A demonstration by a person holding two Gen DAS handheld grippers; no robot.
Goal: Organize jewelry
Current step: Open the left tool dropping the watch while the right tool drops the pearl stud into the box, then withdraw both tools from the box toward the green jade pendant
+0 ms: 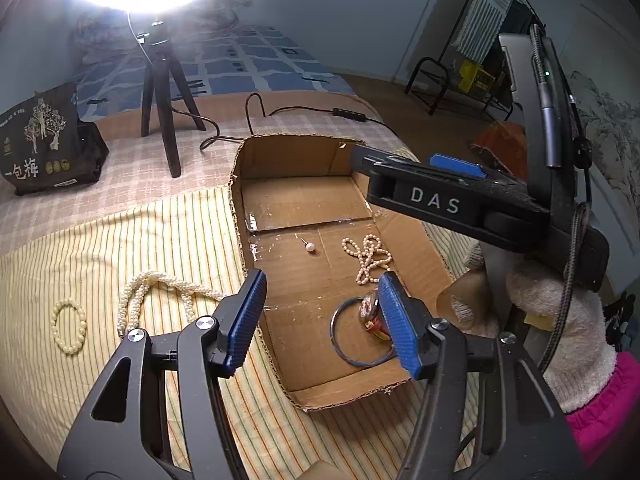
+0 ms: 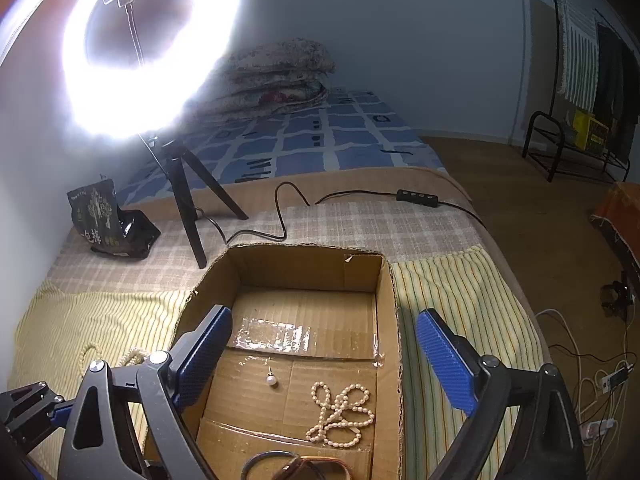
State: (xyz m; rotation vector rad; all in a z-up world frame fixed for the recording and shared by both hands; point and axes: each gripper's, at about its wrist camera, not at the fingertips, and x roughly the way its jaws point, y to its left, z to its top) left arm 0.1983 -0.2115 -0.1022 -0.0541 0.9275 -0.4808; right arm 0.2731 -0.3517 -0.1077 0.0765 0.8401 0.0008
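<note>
A shallow cardboard box (image 1: 280, 156) (image 2: 304, 260) lies on the bed. Inside it are a pearl stud (image 1: 310, 246) (image 2: 272, 380), a tangled pearl strand (image 1: 368, 258) (image 2: 340, 416), a thin metal bangle (image 1: 340, 344) (image 2: 260, 462) and a red-gold bangle (image 1: 372, 320). A thick pearl necklace (image 1: 160, 292) and a cream bead bracelet (image 1: 69, 326) lie on the striped cloth left of the box. My left gripper (image 1: 322, 320) is open and empty over the box's near end. My right gripper (image 2: 324, 356) is open and empty above the box; its body shows in the left wrist view (image 1: 440, 196).
A ring light on a tripod (image 1: 164, 92) (image 2: 188, 200) stands behind the box, its cable and switch (image 2: 418, 195) across the bed. A dark snack bag (image 1: 44, 140) (image 2: 108, 220) sits at the back left. A folded quilt (image 2: 276, 76) lies by the wall. Cables (image 2: 592, 392) lie on the floor at right.
</note>
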